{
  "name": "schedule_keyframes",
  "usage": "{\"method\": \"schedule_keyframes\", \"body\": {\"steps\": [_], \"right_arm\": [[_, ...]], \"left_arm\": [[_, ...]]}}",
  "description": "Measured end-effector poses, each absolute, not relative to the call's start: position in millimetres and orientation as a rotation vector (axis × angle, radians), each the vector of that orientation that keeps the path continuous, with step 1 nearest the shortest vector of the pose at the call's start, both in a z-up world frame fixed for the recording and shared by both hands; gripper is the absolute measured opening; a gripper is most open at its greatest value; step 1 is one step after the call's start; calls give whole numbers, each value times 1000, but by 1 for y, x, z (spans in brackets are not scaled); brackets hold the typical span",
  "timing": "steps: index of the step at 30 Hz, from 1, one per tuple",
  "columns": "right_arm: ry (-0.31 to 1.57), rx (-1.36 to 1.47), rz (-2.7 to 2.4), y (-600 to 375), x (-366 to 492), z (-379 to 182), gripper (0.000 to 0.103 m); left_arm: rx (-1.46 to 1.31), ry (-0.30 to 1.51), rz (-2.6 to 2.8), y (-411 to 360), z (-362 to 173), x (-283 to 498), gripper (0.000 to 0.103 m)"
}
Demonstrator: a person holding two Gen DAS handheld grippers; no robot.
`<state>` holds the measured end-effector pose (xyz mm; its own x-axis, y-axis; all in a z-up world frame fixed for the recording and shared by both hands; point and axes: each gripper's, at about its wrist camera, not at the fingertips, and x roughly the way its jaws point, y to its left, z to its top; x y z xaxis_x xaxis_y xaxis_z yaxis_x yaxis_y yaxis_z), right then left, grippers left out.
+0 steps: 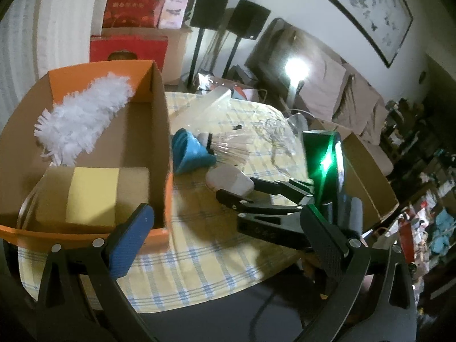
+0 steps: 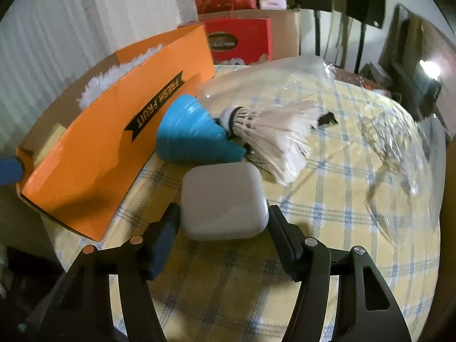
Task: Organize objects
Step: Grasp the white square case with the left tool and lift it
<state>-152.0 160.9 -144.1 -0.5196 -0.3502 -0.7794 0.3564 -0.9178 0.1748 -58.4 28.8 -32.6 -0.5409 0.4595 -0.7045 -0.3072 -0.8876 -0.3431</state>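
Right gripper [image 2: 222, 225] straddles the white case [image 2: 223, 201] at frame centre on the table [image 2: 327, 228], jaws apart, not yet pressing, lined up for a pickup. Left gripper [image 1: 228, 233] hangs wide open beside the orange box [image 1: 168, 188], likely the case's destination.

One orange box [image 1: 159, 148], one white duster [image 1: 82, 119], one blue funnel [image 2: 191, 131], one shuttlecock [image 2: 273, 139], one white case [image 2: 225, 202].

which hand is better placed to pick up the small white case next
Right. The right gripper already straddles the white case, fingers on either side. The left gripper sits at the orange box corner, off to the side of the case.
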Motion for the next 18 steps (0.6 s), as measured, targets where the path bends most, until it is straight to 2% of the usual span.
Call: {"method": "schedule_keyframes", "body": {"steps": [7,11,18], "right_arm": [[-156,1290,-2437,197,-140,-136,64],[-187,1293,-2464,214,-131,-132,64],[-292,1260,-2477,235,-114,-122,64]], "left_arm": [[-1187,-256,2366,44,-30,-62,96],[-1198,-262,2351,54,-30,-62,95],[-1247,-301,2249,76,-37,-68,84]]}}
